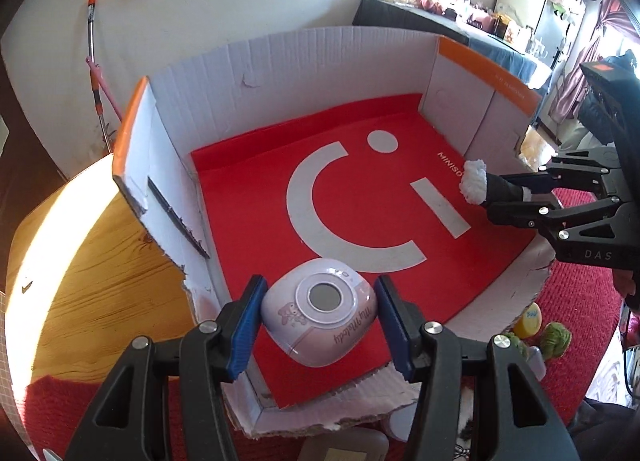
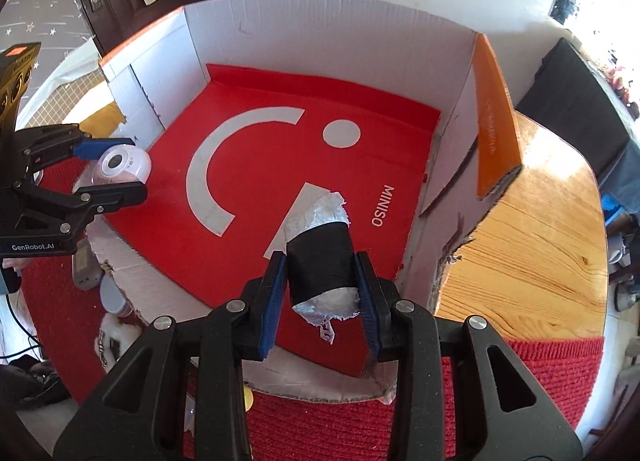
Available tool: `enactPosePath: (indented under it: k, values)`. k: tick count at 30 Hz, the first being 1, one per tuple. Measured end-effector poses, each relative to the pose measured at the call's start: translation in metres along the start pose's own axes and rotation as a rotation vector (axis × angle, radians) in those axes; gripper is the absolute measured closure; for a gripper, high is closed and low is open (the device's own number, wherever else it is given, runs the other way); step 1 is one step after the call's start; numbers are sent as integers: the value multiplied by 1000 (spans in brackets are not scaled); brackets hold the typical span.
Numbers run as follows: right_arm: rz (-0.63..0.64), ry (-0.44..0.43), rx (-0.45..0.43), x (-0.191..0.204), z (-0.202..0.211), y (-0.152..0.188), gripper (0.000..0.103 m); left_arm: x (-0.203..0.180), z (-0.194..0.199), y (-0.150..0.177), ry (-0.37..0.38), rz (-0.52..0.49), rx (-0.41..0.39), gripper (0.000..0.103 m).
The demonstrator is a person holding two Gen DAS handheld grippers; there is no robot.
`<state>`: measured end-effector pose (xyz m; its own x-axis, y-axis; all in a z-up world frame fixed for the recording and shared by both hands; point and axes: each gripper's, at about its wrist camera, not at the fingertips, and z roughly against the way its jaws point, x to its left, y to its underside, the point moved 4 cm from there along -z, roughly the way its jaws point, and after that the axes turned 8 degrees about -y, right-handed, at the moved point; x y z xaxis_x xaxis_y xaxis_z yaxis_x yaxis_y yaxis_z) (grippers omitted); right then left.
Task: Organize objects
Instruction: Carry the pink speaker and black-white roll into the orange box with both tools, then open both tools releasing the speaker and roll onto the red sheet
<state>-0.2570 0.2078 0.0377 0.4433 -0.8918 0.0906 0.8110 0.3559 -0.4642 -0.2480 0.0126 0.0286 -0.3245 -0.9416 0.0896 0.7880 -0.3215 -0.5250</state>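
Note:
A white cardboard box [image 1: 320, 61] with a red Miniso liner [image 1: 260, 201] lies open in front of both grippers; it also shows in the right wrist view [image 2: 320, 33]. My left gripper [image 1: 320, 325] is shut on a pale pink My Melody gadget [image 1: 320, 321] and holds it over the box's near left corner; the gadget shows in the right wrist view [image 2: 124, 165] too. My right gripper [image 2: 322, 281] is shut on a black roll stuffed with white tissue [image 2: 320, 261], over the box's right side. The roll's white end [image 1: 474, 181] shows in the left wrist view.
The box stands on a round wooden table [image 1: 100, 269] partly covered by a red cloth [image 2: 520, 389]. Small toys, a yellow one [image 1: 528, 319] and a green one [image 1: 556, 337], and a grey device [image 2: 86, 269] lie on the cloth near the box's torn front edge.

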Motion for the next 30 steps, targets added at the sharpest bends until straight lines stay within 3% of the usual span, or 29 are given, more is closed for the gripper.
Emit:
enactPosePath:
  k: [8, 16, 30]
  values:
    - [46, 21, 74, 3, -14, 3, 71, -6, -10, 2, -23, -70, 34, 46]
    - [69, 32, 85, 3, -14, 7, 71, -9, -13, 10, -45, -130, 45, 46]
    - [108, 65, 84, 4, -10, 14, 70, -10, -11, 13, -43, -144, 37, 45]
